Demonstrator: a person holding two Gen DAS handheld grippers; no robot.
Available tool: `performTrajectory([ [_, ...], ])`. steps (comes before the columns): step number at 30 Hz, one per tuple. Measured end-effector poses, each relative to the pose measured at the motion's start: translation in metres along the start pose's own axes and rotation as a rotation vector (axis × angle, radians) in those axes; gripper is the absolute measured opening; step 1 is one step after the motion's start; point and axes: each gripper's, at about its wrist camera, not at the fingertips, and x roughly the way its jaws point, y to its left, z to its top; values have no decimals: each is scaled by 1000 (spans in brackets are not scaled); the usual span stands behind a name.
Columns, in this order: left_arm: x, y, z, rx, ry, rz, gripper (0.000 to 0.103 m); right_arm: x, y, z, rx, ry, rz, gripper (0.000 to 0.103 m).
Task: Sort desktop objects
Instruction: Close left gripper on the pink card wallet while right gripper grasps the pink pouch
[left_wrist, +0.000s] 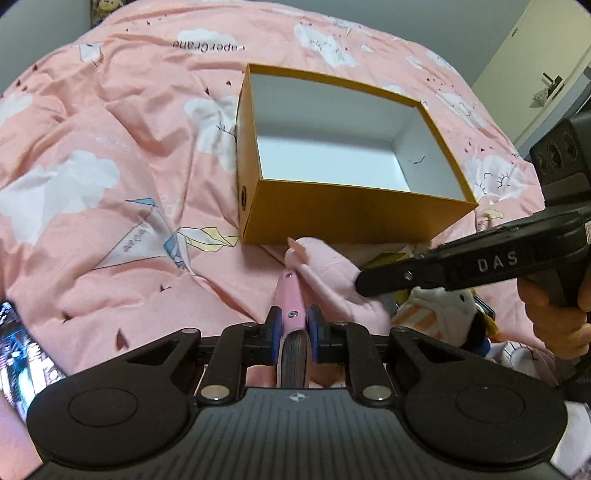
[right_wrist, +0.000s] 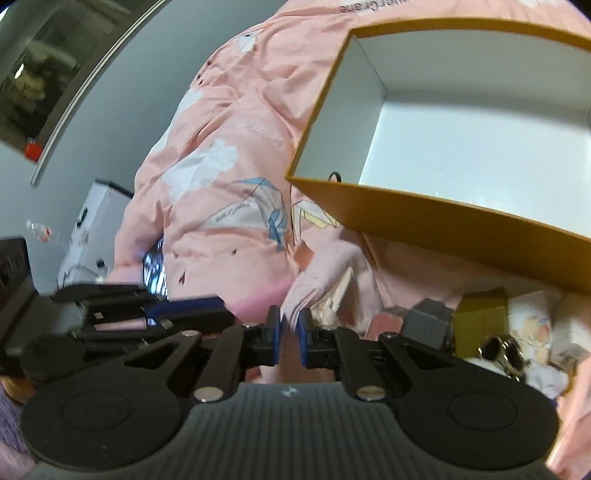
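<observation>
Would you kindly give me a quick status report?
Left gripper shut on pink scooter. Right gripper shut on pink cloth. Box ahead, open, empty. Nothing in the way.

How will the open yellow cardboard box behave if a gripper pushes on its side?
The yellow cardboard box shows only bare white floor inside, so it is probably light and may slide. It sits on a soft, wrinkled pink quilt, so it could tilt or catch instead.

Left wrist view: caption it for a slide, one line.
Left gripper clamps a pink-handled tool before an empty yellow box on a pink quilt.
</observation>
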Motion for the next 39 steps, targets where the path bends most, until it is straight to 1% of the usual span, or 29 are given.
performTrajectory([
  [1, 7, 0, 3, 0, 0, 7, 17, 4, 0, 4, -1, -31, -19, 11],
  [2, 11, 1, 4, -10, -3, 16, 16, 4, 2, 6, -6, -43, -28, 11],
  [4, 21, 4, 7, -31, -19, 33, 16, 9, 6, 13, -42, -97, -74, 11],
  [5, 27, 6, 9, -47, -21, 35, 16, 11, 6, 13, -48, -103, -87, 11],
  [7, 37, 9, 10, -74, -25, 31, 16, 19, 5, 12, -72, -118, -156, 14],
  [8, 38, 11, 10, -85, -32, 27, 16, 22, 2, 9, -78, -118, -171, 14],
  [9, 39, 12, 10, -98, -39, 24, 16, 25, 0, 7, -76, -114, -176, 15],
  [11, 38, 14, 8, -113, -46, 11, 16, 25, -3, 1, -62, -115, -148, 16],
  [12, 38, 15, 8, -122, -49, 5, 16, 22, -4, -1, -59, -121, -141, 22],
  [13, 36, 16, 7, -130, -55, 2, 16, 18, -2, -4, -63, -138, -142, 32],
  [14, 34, 16, 5, -132, -65, 1, 16, 14, 1, -5, -73, -156, -146, 36],
  [15, 32, 15, 5, -130, -77, 0, 17, 9, 5, -8, -88, -173, -151, 37],
  [16, 30, 15, 3, -128, -87, -1, 22, 4, 9, -10, -109, -190, -157, 37],
  [17, 27, 14, 1, -130, -93, -2, 29, 0, 15, -14, -132, -203, -167, 38],
  [18, 24, 14, 0, -132, -95, -2, 32, -2, 18, -17, -143, -207, -171, 39],
  [19, 21, 14, -3, -128, -97, -4, 37, -5, 23, -22, -162, -210, -176, 41],
  [20, 20, 13, -4, -124, -95, -7, 44, -6, 27, -28, -181, -203, -178, 42],
  [21, 19, 12, -6, -120, -88, -10, 49, -6, 29, -32, -188, -196, -180, 42],
  [22, 20, 12, -8, -117, -81, -16, 51, -2, 32, -38, -200, -168, -194, 42],
  [24, 24, 11, -9, -114, -62, -13, 49, 8, 31, -46, -209, -135, -202, 41],
  [26, 30, 12, -10, -125, -51, 7, 49, 15, 26, -46, -194, -120, -204, 41],
  [28, 34, 17, -10, -151, -40, -19, 49, 21, 22, -45, -181, -105, -201, 42],
  [30, 38, 18, -11, -153, -26, -39, 49, 26, 22, -46, -176, -83, -180, 42],
  [32, 42, 16, -12, -146, -14, -25, 49, 30, 27, -50, -193, -66, -169, 42],
  [34, 47, 16, -12, -144, 0, -7, 49, 35, 31, -51, -212, -59, -183, 41],
  [35, 49, 16, -11, -147, 2, 6, 44, 37, 32, -50, -219, -60, -196, 42],
  [36, 50, 16, -11, -145, 1, 16, 42, 39, 31, -49, -224, -60, -212, 41],
  [39, 48, 18, -11, -143, -9, 63, 40, 35, 23, -42, -206, -85, -245, 33],
])
